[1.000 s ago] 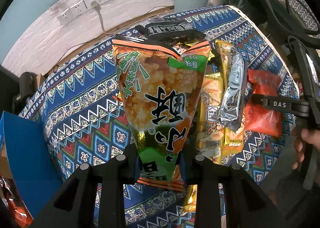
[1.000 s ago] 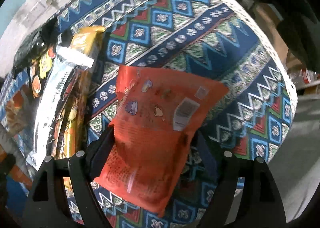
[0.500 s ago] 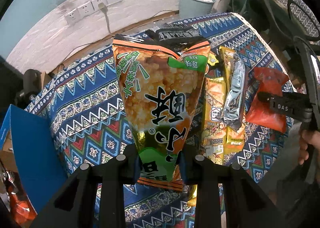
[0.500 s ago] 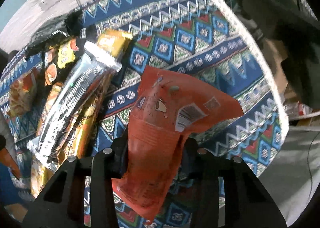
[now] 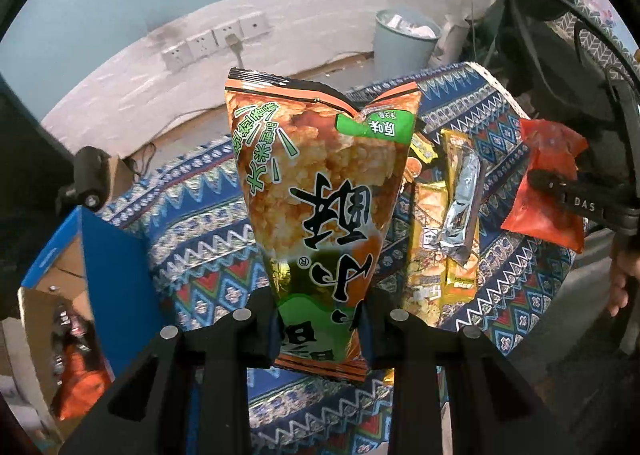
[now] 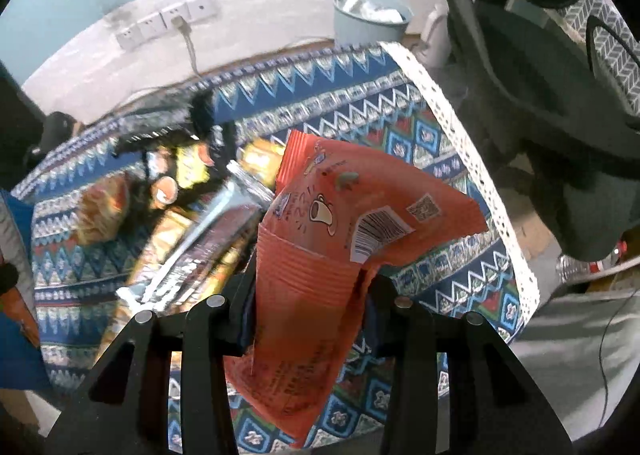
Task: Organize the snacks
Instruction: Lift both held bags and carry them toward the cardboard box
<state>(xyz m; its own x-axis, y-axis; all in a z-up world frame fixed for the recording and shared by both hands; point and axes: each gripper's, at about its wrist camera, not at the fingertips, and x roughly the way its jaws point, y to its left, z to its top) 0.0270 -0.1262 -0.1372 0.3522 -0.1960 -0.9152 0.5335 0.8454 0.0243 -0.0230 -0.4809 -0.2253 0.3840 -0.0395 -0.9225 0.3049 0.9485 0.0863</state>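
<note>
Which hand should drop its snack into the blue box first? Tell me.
Left, probably. The left gripper holds the rice-cracker bag just beside the blue box; the right gripper, holding the red packet, sits farther away.

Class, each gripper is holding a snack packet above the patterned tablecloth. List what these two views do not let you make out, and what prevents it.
- Left wrist view: the rice snack bag hides the tablecloth behind it.
- Left wrist view: the blue box is cut off by the edge, its contents too dim.
- Right wrist view: the snack pile is motion-blurred, labels unreadable; the orange packet covers part of it.
</note>
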